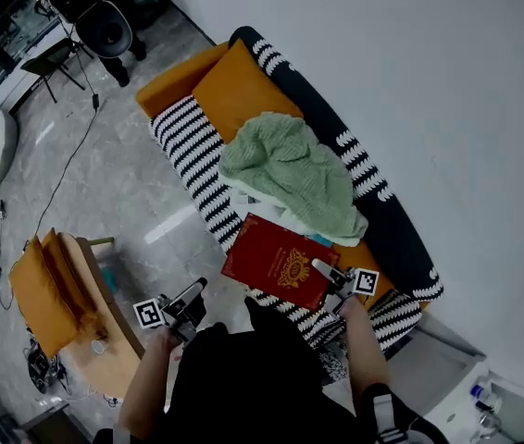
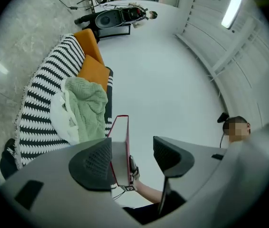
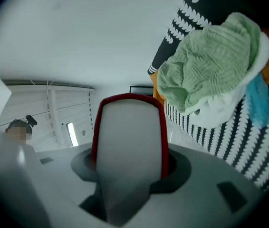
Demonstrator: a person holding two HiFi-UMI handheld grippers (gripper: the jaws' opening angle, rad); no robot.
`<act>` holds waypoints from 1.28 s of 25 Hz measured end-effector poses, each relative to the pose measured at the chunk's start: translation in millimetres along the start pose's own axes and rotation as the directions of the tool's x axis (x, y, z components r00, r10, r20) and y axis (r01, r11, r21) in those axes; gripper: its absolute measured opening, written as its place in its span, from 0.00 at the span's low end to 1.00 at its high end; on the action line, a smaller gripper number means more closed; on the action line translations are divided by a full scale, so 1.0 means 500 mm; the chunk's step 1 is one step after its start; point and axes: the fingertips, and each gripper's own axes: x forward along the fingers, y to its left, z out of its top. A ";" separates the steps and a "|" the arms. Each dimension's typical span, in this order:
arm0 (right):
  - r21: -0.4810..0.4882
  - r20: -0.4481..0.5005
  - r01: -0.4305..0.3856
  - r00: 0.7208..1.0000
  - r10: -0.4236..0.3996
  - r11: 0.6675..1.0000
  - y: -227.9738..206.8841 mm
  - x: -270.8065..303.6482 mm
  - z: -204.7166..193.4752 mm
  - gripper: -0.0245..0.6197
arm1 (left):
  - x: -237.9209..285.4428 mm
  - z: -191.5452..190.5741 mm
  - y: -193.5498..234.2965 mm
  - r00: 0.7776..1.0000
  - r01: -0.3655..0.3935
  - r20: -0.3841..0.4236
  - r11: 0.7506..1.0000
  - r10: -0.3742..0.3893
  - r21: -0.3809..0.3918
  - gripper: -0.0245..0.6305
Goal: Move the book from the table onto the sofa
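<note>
**A:** The right fingers (image 3: 83, 164) are clamped on the book (image 1: 279, 262). Its pale page edge fills the gap between them, with red cover on either side.

**B:** And the left fingers (image 2: 94, 161)?

**A:** Spread, pressing nothing. In the head view the left gripper (image 1: 191, 302) sits lower left of the book, apart from it.

**B:** Where's the book?

**A:** Lower centre of the head view, over the striped seat of the sofa (image 1: 188, 151), just below the blanket (image 1: 290, 169). I can't tell whether it rests on the seat or hangs above it.

**B:** Its long axis?

**A:** Upper left to lower right, along the sofa's run. The right gripper (image 1: 325, 273) holds the lower-right short edge, so the book stretches up-left from those fingers. I'd say the set-down is the right hand's job.

**B:** Surfaces?

**A:** The book is a rigid, flat hardcover, red with a gold emblem. The seat is soft black-and-white weave, the blanket green, knitted and lumpy. A smooth orange cushion (image 1: 239, 86) sits further up.
</note>
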 end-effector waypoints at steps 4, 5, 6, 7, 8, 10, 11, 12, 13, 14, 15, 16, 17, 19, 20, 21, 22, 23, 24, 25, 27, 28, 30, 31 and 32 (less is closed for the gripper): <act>-0.020 0.107 0.102 0.989 -0.099 0.995 -0.081 -0.002 0.111 0.41 | 0.006 -0.007 0.006 0.999 -0.027 0.019 1.000 0.027 -0.011 0.44; -0.017 0.138 0.128 0.983 -0.125 0.992 -0.102 0.000 0.135 0.41 | 0.007 -0.012 0.009 0.999 -0.036 0.016 0.999 0.036 -0.016 0.44; -0.012 0.166 0.155 0.975 -0.151 0.988 -0.123 0.002 0.156 0.41 | 0.009 -0.018 0.012 0.999 -0.045 0.011 0.999 0.046 -0.021 0.44; -0.007 0.190 0.183 0.965 -0.179 0.983 -0.146 0.004 0.175 0.41 | 0.010 -0.023 0.015 0.998 -0.055 0.005 0.998 0.055 -0.026 0.44; -0.003 0.209 0.216 0.955 -0.211 0.976 -0.170 0.007 0.192 0.41 | 0.011 -0.028 0.018 0.998 -0.062 0.001 0.998 0.062 -0.029 0.44; 0.000 0.221 0.290 0.933 -0.283 0.957 -0.217 0.018 0.220 0.41 | 0.016 -0.034 0.023 0.997 -0.071 -0.001 0.997 0.071 -0.035 0.41; -0.010 0.214 0.330 0.923 -0.320 0.944 -0.239 0.027 0.232 0.41 | 0.021 -0.035 0.024 0.998 -0.070 -0.001 0.997 0.070 -0.040 0.39; -0.030 0.199 0.365 0.914 -0.353 0.930 -0.258 0.038 0.244 0.41 | 0.027 -0.036 0.026 0.998 -0.068 -0.002 0.997 0.068 -0.043 0.36; -0.054 0.179 0.390 0.910 -0.375 0.919 -0.272 0.054 0.255 0.41 | 0.034 -0.035 0.029 0.998 -0.068 -0.003 0.997 0.068 -0.045 0.31; -0.081 0.153 0.408 0.907 -0.393 0.910 -0.284 0.071 0.265 0.41 | 0.043 -0.035 0.033 0.998 -0.070 -0.006 0.997 0.070 -0.044 0.26; -0.113 0.123 0.424 0.903 -0.411 0.899 -0.294 0.089 0.275 0.41 | 0.052 -0.034 0.040 0.997 -0.074 -0.010 0.996 0.074 -0.043 0.21; -0.149 0.092 0.439 0.898 -0.430 0.886 -0.303 0.107 0.284 0.41 | 0.064 -0.033 0.049 0.997 -0.079 -0.018 0.996 0.079 -0.039 0.17; -0.185 0.063 0.452 0.891 -0.449 0.872 -0.311 0.125 0.292 0.41 | 0.076 -0.033 0.061 0.996 -0.086 -0.031 0.996 0.085 -0.031 0.13; -0.249 0.016 0.469 0.877 -0.480 0.847 -0.326 0.158 0.309 0.41 | 0.106 -0.033 0.093 0.992 -0.102 -0.075 0.995 0.101 -0.002 0.11; -0.272 -0.001 0.469 0.873 -0.488 0.840 -0.333 0.172 0.317 0.41 | 0.129 -0.033 0.106 0.990 -0.097 -0.099 0.995 0.097 0.005 0.11; -0.287 -0.015 0.466 0.871 -0.490 0.837 -0.339 0.184 0.325 0.41 | 0.159 -0.034 0.117 0.989 -0.083 -0.119 0.997 0.082 0.001 0.10; -0.295 -0.025 0.460 0.873 -0.488 0.838 -0.343 0.193 0.333 0.41 | 0.190 -0.035 0.130 0.988 -0.067 -0.137 0.998 0.066 -0.006 0.10; -0.298 -0.032 0.454 0.874 -0.484 0.840 -0.348 0.199 0.339 0.41 | 0.219 -0.037 0.148 0.987 -0.058 -0.154 0.998 0.056 -0.010 0.09; -0.298 -0.034 0.452 0.875 -0.483 0.840 -0.354 0.200 0.345 0.41 | 0.246 -0.038 0.171 0.984 -0.054 -0.169 0.998 0.051 -0.011 0.09; -0.296 -0.032 0.455 0.874 -0.485 0.839 -0.362 0.198 0.350 0.41 | 0.270 -0.039 0.198 0.982 -0.054 -0.183 0.998 0.051 -0.012 0.09; -0.290 -0.027 0.470 0.867 -0.498 0.834 -0.387 0.187 0.359 0.41 | 0.315 -0.038 0.259 0.976 -0.062 -0.209 0.998 0.059 -0.008 0.09; -0.290 -0.030 0.477 0.862 -0.506 0.830 -0.401 0.182 0.361 0.41 | 0.339 -0.033 0.278 0.977 -0.055 -0.208 0.998 0.050 -0.017 0.08; -0.311 -0.047 0.491 0.847 -0.529 0.814 -0.430 0.170 0.365 0.41 | 0.386 -0.025 0.300 0.982 -0.033 -0.189 0.997 0.020 -0.064 0.08; -0.333 -0.051 0.503 0.835 -0.547 0.798 -0.444 0.162 0.368 0.41 | 0.402 -0.026 0.309 0.984 -0.027 -0.180 0.996 0.011 -0.087 0.08; -0.357 -0.043 0.519 0.821 -0.569 0.777 -0.457 0.154 0.374 0.41 | 0.412 -0.028 0.317 0.985 -0.024 -0.173 0.994 0.006 -0.103 0.08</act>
